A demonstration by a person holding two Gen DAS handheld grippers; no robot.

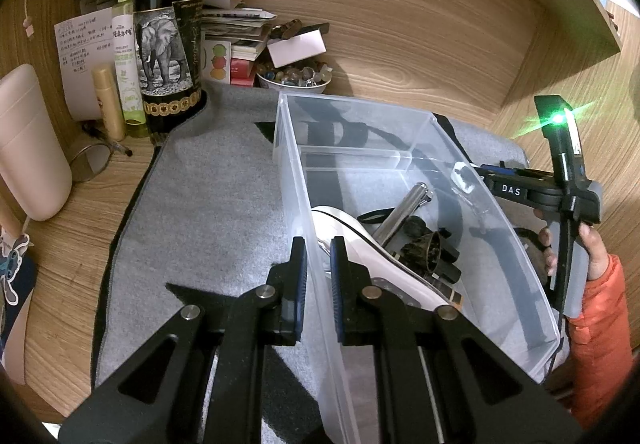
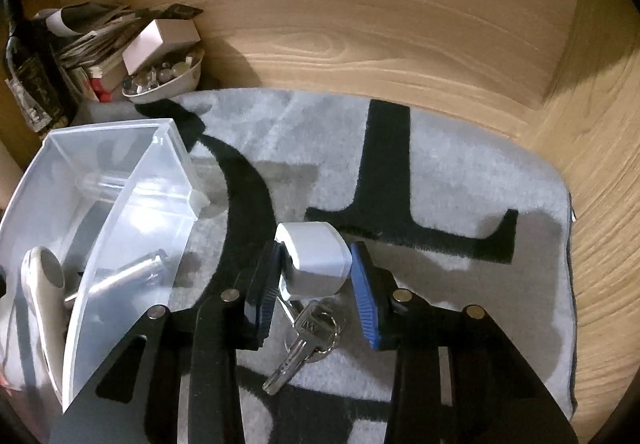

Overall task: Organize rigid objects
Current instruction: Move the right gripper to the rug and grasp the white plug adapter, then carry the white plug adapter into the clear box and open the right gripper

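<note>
A clear plastic bin (image 1: 532, 284) stands on a grey mat (image 1: 208, 212). It holds a white handheld device (image 1: 360, 240), a silver cylinder (image 1: 404, 212) and dark small items (image 1: 428, 248). My left gripper (image 1: 319, 268) is shut on the bin's left wall, one finger inside, one outside. In the right wrist view my right gripper (image 2: 314, 264) is shut on a white cube-shaped fob (image 2: 316, 260) with keys (image 2: 304, 344) hanging from it, just above the mat (image 2: 460, 172), right of the bin (image 2: 116, 204). The right gripper's body shows in the left wrist view (image 1: 560, 196), its fingers hidden.
A dark wine bottle (image 1: 168, 40), spray bottles (image 1: 124, 44), papers, books and a bowl of stones (image 1: 296, 78) crowd the desk's back left. A pink container (image 1: 28, 140) stands at the far left. Wooden walls (image 2: 360, 24) close in the back and right.
</note>
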